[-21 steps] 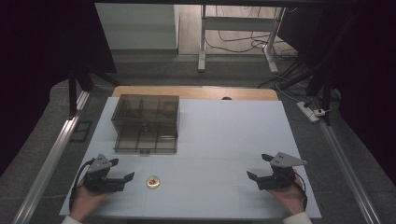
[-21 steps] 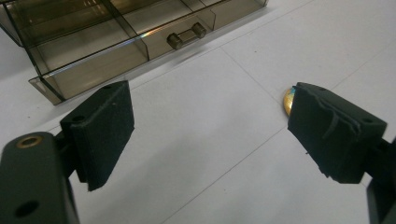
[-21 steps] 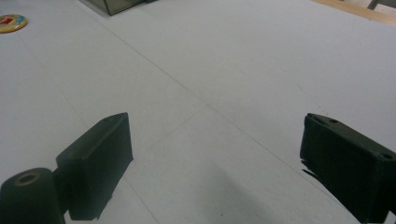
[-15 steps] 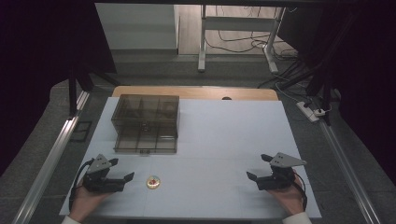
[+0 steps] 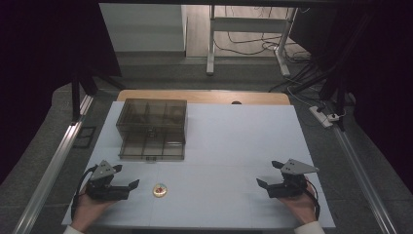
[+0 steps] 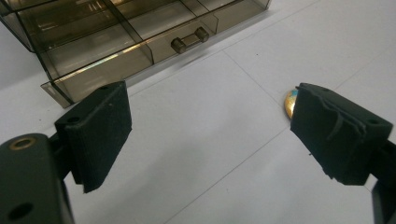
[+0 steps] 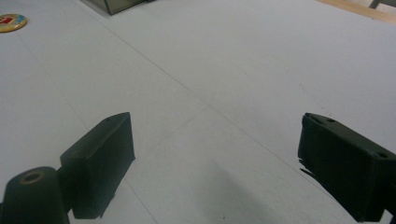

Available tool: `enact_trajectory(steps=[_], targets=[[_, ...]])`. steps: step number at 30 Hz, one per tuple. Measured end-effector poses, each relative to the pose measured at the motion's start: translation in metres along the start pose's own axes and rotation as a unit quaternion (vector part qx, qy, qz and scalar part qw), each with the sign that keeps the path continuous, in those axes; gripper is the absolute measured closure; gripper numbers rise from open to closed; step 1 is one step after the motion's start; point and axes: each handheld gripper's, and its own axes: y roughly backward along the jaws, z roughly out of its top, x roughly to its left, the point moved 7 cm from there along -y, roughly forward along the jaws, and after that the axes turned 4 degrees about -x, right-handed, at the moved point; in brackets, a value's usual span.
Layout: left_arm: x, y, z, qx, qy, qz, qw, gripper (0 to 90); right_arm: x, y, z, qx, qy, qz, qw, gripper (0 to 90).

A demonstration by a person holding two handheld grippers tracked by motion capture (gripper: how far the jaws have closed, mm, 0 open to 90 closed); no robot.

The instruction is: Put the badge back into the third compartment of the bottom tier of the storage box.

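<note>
claws: 2, both spread | badge: 1 | organizer box: 1

No legible text or labels

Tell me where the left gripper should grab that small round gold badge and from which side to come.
Grip the badge across its rim, coming from above. It lies flat on the white table, so only its thin edge offers the jaws purchase. The left gripper is beside it, open and empty; it would probably need tilting downward to straddle the disc.
</note>
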Motion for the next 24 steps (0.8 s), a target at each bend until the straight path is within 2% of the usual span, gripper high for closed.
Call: enact_trajectory(steps=[10, 16, 24], targets=[[0.001, 0.002, 0.006, -0.003, 0.003, 0.001, 1.0, 12.1, 0.001, -0.001, 0.0, 0.0, -0.001, 0.0, 1.0, 10.5], [-0.001, 0.004, 0.011, -0.004, 0.003, -0.01, 0.9999, 11.8, 0.001, -0.001, -0.001, 0.003, 0.0, -0.001, 1.0, 10.6], [-0.006, 0.005, 0.017, 0.007, -0.015, -0.019, 0.9997, 11.8, 0.002, -0.001, -0.001, 0.004, 0.001, -0.001, 1.0, 10.7]])
